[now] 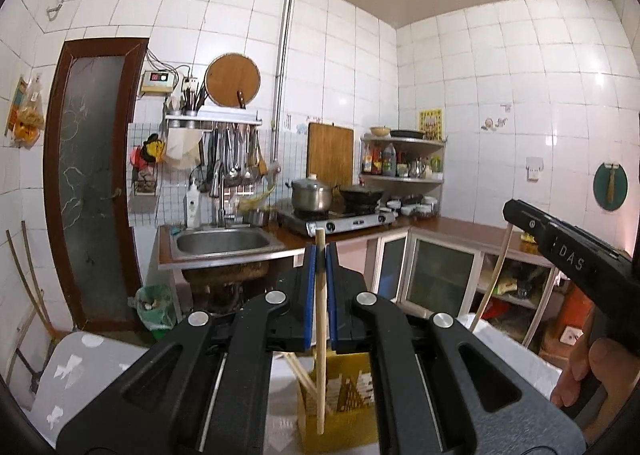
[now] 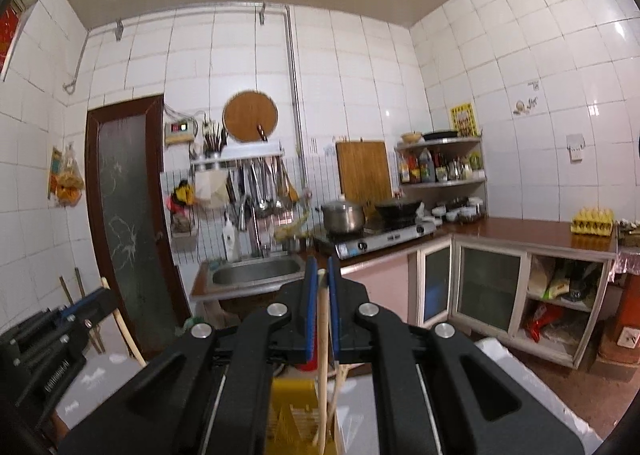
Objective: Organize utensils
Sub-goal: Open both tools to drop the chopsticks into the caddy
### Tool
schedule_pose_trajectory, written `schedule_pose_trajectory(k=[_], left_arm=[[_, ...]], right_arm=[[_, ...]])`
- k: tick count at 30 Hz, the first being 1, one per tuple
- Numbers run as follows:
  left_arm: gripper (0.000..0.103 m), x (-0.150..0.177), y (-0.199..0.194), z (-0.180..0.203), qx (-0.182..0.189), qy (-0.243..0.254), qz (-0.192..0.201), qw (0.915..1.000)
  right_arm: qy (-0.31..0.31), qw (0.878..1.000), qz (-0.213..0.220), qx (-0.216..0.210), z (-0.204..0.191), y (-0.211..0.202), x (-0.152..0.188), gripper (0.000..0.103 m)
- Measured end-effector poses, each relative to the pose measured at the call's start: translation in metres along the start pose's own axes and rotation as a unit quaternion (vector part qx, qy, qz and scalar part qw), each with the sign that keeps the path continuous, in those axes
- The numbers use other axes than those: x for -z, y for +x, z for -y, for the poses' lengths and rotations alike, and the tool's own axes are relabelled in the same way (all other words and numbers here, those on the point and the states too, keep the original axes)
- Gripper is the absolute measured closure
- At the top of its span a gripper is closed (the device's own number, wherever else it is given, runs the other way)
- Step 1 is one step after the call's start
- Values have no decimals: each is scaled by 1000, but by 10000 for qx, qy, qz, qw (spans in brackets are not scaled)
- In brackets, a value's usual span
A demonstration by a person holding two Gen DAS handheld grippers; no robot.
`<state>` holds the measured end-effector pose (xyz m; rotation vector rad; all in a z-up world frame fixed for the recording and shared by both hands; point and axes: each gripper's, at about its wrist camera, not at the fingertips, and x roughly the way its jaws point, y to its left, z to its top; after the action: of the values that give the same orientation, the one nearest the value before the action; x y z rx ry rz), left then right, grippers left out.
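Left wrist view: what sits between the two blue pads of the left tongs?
A wooden chopstick, upright, pinched between the pads of the left tongs, above the yellow basket.

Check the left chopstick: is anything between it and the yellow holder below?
Nothing visible. The left gripper holds its chopstick upright over the yellow holder, where other chopsticks lean to one side.

two grippers, each clamped on one chopstick: left gripper [image 1: 321,255], right gripper [image 2: 322,269]. one yellow holder [image 1: 340,395]. one sink [image 1: 223,242], one steel pot [image 1: 312,193].
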<state>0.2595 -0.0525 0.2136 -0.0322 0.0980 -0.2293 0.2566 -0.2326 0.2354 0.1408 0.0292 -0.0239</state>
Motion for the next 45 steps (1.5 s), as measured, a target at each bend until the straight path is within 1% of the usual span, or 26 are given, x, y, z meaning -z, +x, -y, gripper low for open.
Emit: schedule_pose_trajectory(k=[4, 6, 9, 15, 18, 21, 25, 27, 28, 30, 31, 32, 33, 34, 35, 36, 37, 39, 42, 45], left_arm=[[99, -5, 16, 2, -24, -32, 86, 10000], [99, -3, 28, 2, -17, -31, 78, 10000], [99, 5, 42, 1, -55, -20, 24, 10000], [99, 32, 67, -8, -127, -73, -246, 9996], [99, 47, 77, -15, -129, -147, -477, 9987], [99, 63, 85, -18, -165, -92, -711, 9973], [99, 82, 93, -24, -177, -155, -1098, 9937], [98, 89, 92, -28, -205, -196, -1207, 9923], [94, 90, 91, -30, -247, -165, -1262, 9916], [75, 88, 86, -33, -323, -117, -1278, 9912], [53, 85, 79, -35, -386, -128, -1214, 9918], [34, 81, 71, -37, -440, -150, -1119, 9926], [29, 76, 64, -39, -468, -172, -1028, 9935], [21, 70, 52, -42, -506, -204, -902, 9944], [15, 68, 47, -43, -511, -211, -883, 9946], [13, 65, 40, -45, -491, -216, -897, 9945], [9, 63, 33, -47, -459, -219, -930, 9944], [5, 63, 19, -50, -492, -221, -933, 9942], [5, 71, 4, -52, -543, -229, -1026, 9930], [5, 91, -7, -58, -547, -372, -1307, 9892]], right_arm=[[-14, 9999, 120, -19, -2, 12, -7, 97], [19, 10000, 82, -41, -2, 20, -4, 97], [24, 10000, -54, -46, 0, 33, 9, 97], [-32, 9994, -350, 3, 5, 54, 44, 97], [-96, 9985, -541, -4, 6, 62, 60, 97], [-187, 9970, -756, -7, 7, 67, 79, 97], [-265, 9943, -1034, 61, 10, 72, 97, 96], [-321, 9921, -1209, 101, 13, 74, 105, 96], [-333, 9912, -1270, 142, 14, 75, 107, 96], [-297, 9891, -1423, 227, 19, 75, 107, 94], [-248, 9885, -1463, 278, 22, 71, 106, 84], [-222, 9886, -1456, 320, 25, 66, 104, 73], [-230, 9890, -1416, 359, 26, 62, 103, 49], [-277, 9896, -1353, 405, 27, 55, 100, 43], [-364, 9893, -1332, 477, 27, 47, 99, 43], [-387, 9887, -1356, 501, 27, 42, 98, 41], [-386, 9880, -1408, 513, 28, 38, 98, 37], [-360, 9865, -1517, 508, 29, 24, 103, 34], [-401, 9825, -1753, 497, 28, 8, 120, 33], [-486, 9764, -2051, 460, 25, -10, 148, 33]])
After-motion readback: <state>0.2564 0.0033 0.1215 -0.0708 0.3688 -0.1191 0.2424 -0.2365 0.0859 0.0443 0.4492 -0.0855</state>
